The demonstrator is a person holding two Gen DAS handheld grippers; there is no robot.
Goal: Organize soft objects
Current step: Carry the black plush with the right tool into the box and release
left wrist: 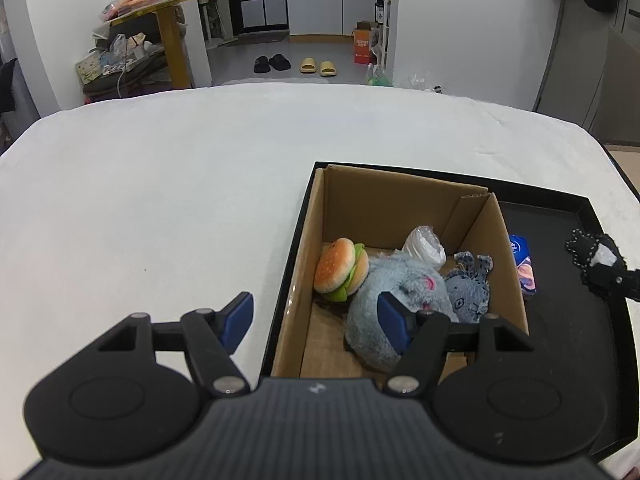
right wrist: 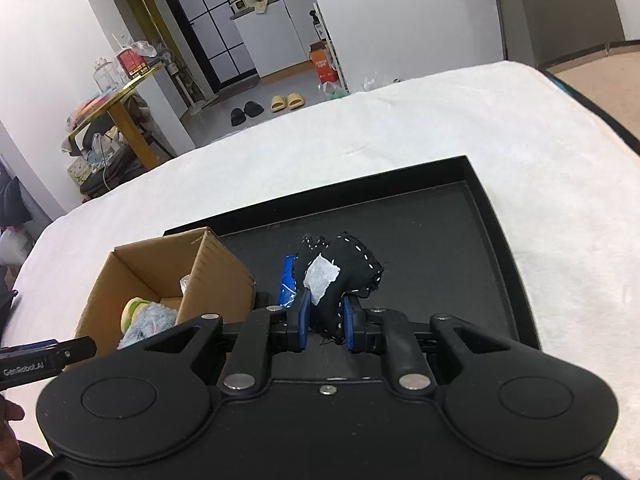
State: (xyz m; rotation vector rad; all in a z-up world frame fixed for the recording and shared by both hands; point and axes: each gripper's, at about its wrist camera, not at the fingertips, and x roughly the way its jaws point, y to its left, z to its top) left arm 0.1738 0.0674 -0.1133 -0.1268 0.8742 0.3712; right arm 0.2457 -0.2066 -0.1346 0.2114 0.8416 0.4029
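White bedding; only the right wrist view shows right tool (right wrist: 325, 322) pinching black toy (right wrist: 340, 276); left tool (left wrist: 316, 316) gapes.

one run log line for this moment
right gripper: shut on black toy, above tray | left gripper: open over box edge | box: burger, blue plush

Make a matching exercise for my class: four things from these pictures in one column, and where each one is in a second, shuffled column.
Things:
1. burger plush
2. black fabric toy
3. blue packet
4. cardboard box

Places:
A. on the black tray, beside the box's outer wall
B. inside the box, against its left wall
C. standing on the tray's left part
D. clamped in the right hand-held gripper

Pairs: 1-B, 2-D, 3-A, 4-C
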